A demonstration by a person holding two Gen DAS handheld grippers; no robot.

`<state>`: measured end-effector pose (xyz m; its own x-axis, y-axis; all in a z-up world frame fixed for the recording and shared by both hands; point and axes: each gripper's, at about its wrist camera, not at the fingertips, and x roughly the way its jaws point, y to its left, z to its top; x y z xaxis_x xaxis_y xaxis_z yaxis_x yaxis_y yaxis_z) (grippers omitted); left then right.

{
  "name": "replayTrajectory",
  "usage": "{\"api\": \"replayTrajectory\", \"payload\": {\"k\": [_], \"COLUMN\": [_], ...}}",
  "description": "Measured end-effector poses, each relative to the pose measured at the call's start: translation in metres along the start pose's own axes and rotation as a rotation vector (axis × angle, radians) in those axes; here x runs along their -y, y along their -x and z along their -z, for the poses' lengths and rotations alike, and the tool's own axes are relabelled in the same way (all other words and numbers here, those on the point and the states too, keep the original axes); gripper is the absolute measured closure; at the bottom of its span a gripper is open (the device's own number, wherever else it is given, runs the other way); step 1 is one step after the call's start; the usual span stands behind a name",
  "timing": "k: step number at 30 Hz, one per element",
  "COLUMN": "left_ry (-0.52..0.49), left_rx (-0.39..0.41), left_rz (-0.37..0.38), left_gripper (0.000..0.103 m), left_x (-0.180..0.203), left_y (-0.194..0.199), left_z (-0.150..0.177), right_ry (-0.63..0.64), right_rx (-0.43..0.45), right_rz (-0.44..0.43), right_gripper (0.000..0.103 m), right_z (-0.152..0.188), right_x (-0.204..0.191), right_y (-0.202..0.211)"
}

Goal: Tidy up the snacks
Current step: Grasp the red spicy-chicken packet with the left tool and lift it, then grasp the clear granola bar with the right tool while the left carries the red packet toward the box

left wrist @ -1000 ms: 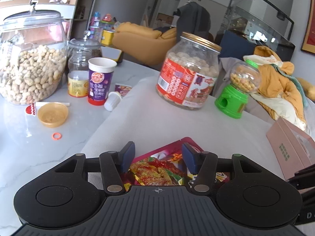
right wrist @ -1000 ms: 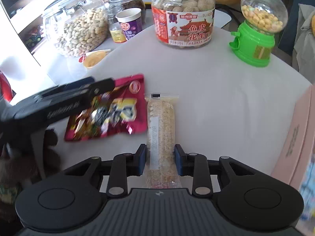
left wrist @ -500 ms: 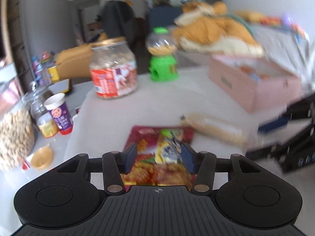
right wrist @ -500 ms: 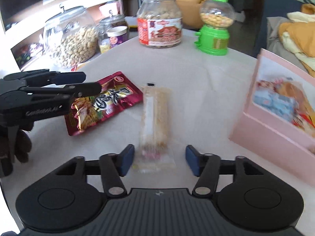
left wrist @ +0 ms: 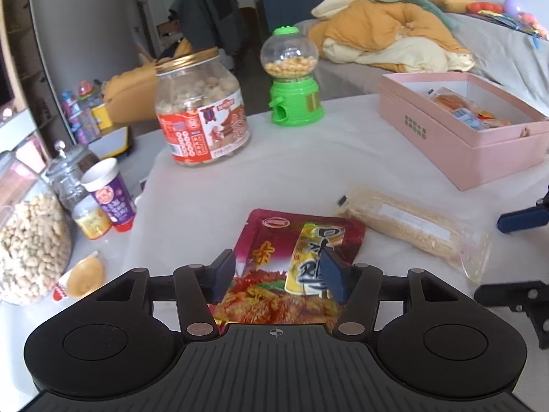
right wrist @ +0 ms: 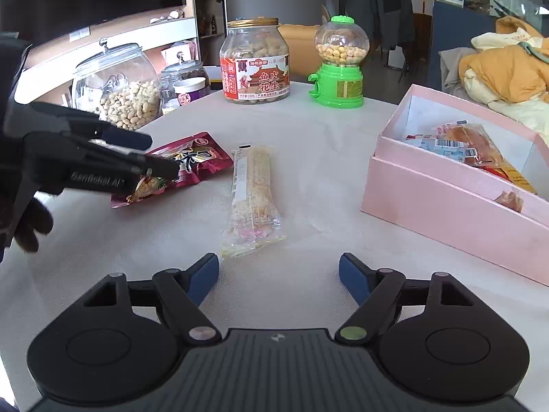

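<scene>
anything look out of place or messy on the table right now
Two snacks lie loose on the white cloth outside the pink box: a red packet and a clear cracker pack. A small orange lid sits off its container by the peanut jar. Nothing looks spilled.

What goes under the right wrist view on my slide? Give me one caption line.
Right gripper, jaws just opened, backs off the clear-wrapped snack bar while the left gripper straddles the red snack pouch.
</scene>
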<state>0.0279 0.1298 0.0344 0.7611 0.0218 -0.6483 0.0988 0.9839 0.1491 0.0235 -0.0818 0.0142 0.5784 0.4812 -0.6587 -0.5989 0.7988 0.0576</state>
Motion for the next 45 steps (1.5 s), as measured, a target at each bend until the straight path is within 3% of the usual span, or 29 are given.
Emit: {"api": "replayTrajectory", "payload": {"k": [2, 4, 5, 11, 15, 19, 21, 24, 28, 32, 38, 40, 43, 45], "left_ry": [0.009, 0.006, -0.003, 0.085, 0.013, 0.137, 0.152, 0.130, 0.124, 0.155, 0.196, 0.207, 0.208, 0.195], "left_rx": [-0.032, -0.072, -0.085, -0.072, -0.056, -0.061, -0.051, -0.049, -0.053, -0.014, 0.052, 0.057, 0.058, 0.058], "left_rz": [0.063, 0.107, 0.096, 0.127, 0.009, 0.068, 0.080, 0.061, 0.068, 0.072, 0.182, 0.208, 0.201, 0.173], "left_gripper": [0.040, 0.020, 0.016, 0.016, 0.016, 0.011, 0.009, 0.009, 0.011, 0.031, 0.038, 0.038, 0.039, 0.039], "left_x": [-0.002, 0.000, 0.002, -0.014, -0.016, -0.041, -0.045, -0.038, -0.037, -0.034, -0.012, -0.007, 0.001, 0.006], "left_y": [-0.011, -0.024, -0.030, -0.032, -0.034, -0.045, -0.048, -0.043, -0.033, -0.016, 0.020, 0.028, 0.036, 0.039], "left_z": [-0.004, -0.006, -0.006, -0.007, -0.006, -0.007, -0.005, -0.001, 0.005, 0.013, 0.037, 0.042, 0.047, 0.047], "right_ry": [0.005, 0.004, 0.002, -0.002, -0.001, 0.007, 0.018, 0.046, 0.075, 0.074, 0.051, 0.044, 0.007, -0.027], "right_rx": [0.000, 0.001, 0.002, 0.003, 0.000, -0.007, -0.018, -0.048, -0.074, -0.067, 0.004, 0.018, -0.003, -0.033], "right_rz": [0.004, 0.006, 0.006, 0.003, -0.001, -0.006, -0.020, -0.055, -0.063, -0.072, -0.012, -0.009, -0.003, -0.013], "right_gripper": [0.022, 0.022, 0.022, 0.021, 0.018, 0.015, 0.011, 0.001, 0.000, 0.000, 0.019, 0.030, 0.042, 0.045], "right_z": [0.001, 0.002, 0.002, 0.002, 0.002, 0.002, 0.001, 0.000, 0.000, 0.002, -0.004, -0.015, -0.040, -0.055], "right_x": [-0.002, -0.002, -0.002, -0.002, -0.002, -0.003, -0.004, -0.005, -0.006, -0.005, -0.010, -0.014, -0.018, -0.017], "right_y": [0.000, 0.000, 0.000, 0.000, -0.001, -0.002, -0.004, -0.008, -0.006, -0.004, 0.007, 0.004, -0.014, -0.032]}}
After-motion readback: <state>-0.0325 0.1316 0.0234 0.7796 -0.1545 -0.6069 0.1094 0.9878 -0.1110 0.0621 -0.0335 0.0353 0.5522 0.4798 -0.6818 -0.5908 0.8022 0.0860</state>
